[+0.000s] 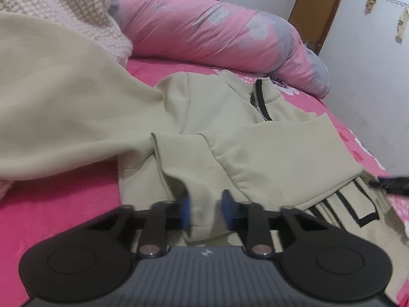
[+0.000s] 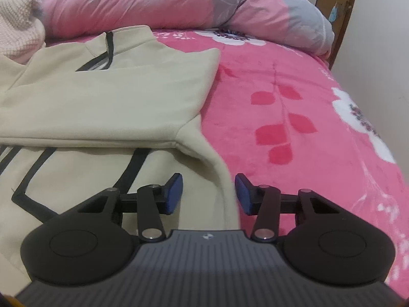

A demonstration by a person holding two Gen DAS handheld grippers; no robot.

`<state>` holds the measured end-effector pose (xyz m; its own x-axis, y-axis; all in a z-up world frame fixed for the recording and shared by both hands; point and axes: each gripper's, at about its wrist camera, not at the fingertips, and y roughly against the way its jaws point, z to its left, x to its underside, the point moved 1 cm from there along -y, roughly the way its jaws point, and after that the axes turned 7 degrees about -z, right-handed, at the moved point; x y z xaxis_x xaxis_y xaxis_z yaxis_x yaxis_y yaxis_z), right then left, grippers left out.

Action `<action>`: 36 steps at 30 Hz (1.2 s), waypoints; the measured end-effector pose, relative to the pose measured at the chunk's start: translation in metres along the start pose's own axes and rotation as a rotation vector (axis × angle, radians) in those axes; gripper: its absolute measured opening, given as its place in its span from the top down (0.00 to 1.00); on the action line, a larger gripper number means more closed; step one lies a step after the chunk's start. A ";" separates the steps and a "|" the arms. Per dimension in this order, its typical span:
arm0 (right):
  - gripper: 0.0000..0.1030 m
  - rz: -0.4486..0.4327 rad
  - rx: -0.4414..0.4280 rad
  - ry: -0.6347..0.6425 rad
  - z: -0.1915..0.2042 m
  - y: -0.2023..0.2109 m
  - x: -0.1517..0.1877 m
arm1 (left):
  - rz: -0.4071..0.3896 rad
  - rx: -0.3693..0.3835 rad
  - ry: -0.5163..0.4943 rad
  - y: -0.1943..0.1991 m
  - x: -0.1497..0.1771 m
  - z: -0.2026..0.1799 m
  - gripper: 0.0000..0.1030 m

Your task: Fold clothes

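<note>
Item: beige sweatshirt (image 1: 209, 117), lying front-up on the pink floral bedspread (image 2: 294, 107), zip collar (image 1: 258, 99) toward the rolled quilt (image 1: 204, 28).

Step, as judged: sleeves folded across the chest; lower hem to be lifted next.

Left gripper (image 1: 205, 208): pads clenched on a raised fold of the hem.

Right gripper (image 2: 209, 194): jaws apart, straddling the sweatshirt's side edge, gripping nothing; it must close there before both lift the hem toward the collar.

Left view only: a second beige garment (image 1: 51, 89) draped alongside. Right view only: the bare bedspread beyond the sweatshirt's edge.
</note>
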<state>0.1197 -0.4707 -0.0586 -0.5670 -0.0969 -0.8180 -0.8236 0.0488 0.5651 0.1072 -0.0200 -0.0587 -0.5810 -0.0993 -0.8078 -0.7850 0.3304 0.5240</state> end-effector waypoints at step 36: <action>0.88 -0.118 0.029 -0.436 -0.044 -0.101 -0.123 | -0.037 0.152 -0.136 -0.008 0.011 -0.003 0.83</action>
<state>0.2728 -0.5072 -0.0103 -0.4176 0.3237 -0.8490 -0.8795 0.0910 0.4672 0.1070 -0.0266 -0.0711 -0.5096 0.0101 -0.8603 -0.7582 0.4675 0.4546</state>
